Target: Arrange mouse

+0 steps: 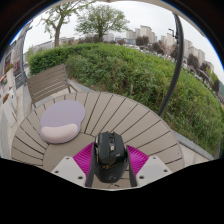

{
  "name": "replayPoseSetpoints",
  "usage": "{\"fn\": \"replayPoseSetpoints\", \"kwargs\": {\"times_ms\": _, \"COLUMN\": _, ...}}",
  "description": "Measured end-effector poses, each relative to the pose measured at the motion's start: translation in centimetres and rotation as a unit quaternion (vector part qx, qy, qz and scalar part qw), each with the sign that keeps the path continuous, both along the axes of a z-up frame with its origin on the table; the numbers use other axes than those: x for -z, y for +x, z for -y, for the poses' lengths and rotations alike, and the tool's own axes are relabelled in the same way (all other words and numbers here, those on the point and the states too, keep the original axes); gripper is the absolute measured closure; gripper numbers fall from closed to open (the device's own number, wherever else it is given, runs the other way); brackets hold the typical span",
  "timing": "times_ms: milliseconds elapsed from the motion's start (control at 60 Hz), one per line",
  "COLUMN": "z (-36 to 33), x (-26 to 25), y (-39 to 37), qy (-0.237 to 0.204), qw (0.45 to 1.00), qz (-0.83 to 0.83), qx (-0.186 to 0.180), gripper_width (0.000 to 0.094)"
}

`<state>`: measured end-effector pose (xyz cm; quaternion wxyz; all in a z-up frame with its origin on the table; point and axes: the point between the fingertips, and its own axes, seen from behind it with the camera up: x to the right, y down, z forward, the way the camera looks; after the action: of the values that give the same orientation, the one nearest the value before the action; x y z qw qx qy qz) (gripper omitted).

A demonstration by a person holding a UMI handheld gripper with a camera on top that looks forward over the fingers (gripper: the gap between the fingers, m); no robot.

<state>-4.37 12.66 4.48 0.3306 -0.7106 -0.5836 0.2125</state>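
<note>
**Mouse held above a round slatted table**

While the gripper [110, 172] hangs over a round wooden table [130, 118] of pale slats, its two fingers are drawn in narrow, and the magenta pads [83, 157] press against both flanks of a black computer mouse [109, 153]. That mouse sits squarely between the fingers, its nose pointing ahead toward the middle of the tabletop. Just ahead and to the left lies a lilac oval mouse pad [61, 120], flat on the slats and apart from the mouse. Beyond the pad stands a wooden bench [48, 80] at the table's far side. Past it spreads a thick green hedge [130, 62], with trees [100, 20] and pale buildings [150, 36] behind.
</note>
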Motion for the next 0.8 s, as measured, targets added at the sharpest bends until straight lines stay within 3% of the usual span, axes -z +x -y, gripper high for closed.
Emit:
{"fn": "replayPoseSetpoints", "kwargs": {"times_ms": 150, "z": 5.0, "x": -6.7, "y": -6.2, "qy": -0.014, "qw": 0.999, "qz": -0.036, "qx": -0.03, "gripper_width": 0.0431}}
{"fn": "replayPoseSetpoints", "kwargs": {"times_ms": 267, "z": 10.4, "x": -8.5, "y": -12.6, "qy": -0.033, "qw": 0.997, "qz": -0.047, "qx": -0.06, "gripper_width": 0.043}}
{"fn": "replayPoseSetpoints", "kwargs": {"times_ms": 467, "z": 17.7, "x": -2.1, "y": -20.8, "qy": -0.015, "qw": 0.996, "qz": 0.001, "qx": -0.092, "gripper_width": 0.043}}
{"fn": "replayPoseSetpoints", "kwargs": {"times_ms": 633, "z": 18.4, "x": 4.5, "y": -22.4, "qy": 0.011, "qw": 0.996, "qz": 0.049, "qx": -0.073, "gripper_width": 0.0428}}
{"fn": "replayPoseSetpoints", "kwargs": {"times_ms": 717, "z": 18.7, "x": 5.9, "y": -22.3, "qy": 0.016, "qw": 0.994, "qz": 0.06, "qx": -0.086, "gripper_width": 0.0278}}
{"fn": "replayPoseSetpoints", "kwargs": {"times_ms": 783, "z": 18.0, "x": 4.2, "y": -22.5, "qy": 0.041, "qw": 0.995, "qz": 0.043, "qx": -0.082, "gripper_width": 0.0065}}
{"fn": "replayPoseSetpoints", "kwargs": {"times_ms": 800, "z": 18.0, "x": 3.5, "y": -22.6, "qy": 0.043, "qw": 0.995, "qz": 0.039, "qx": -0.083, "gripper_width": 0.009}}
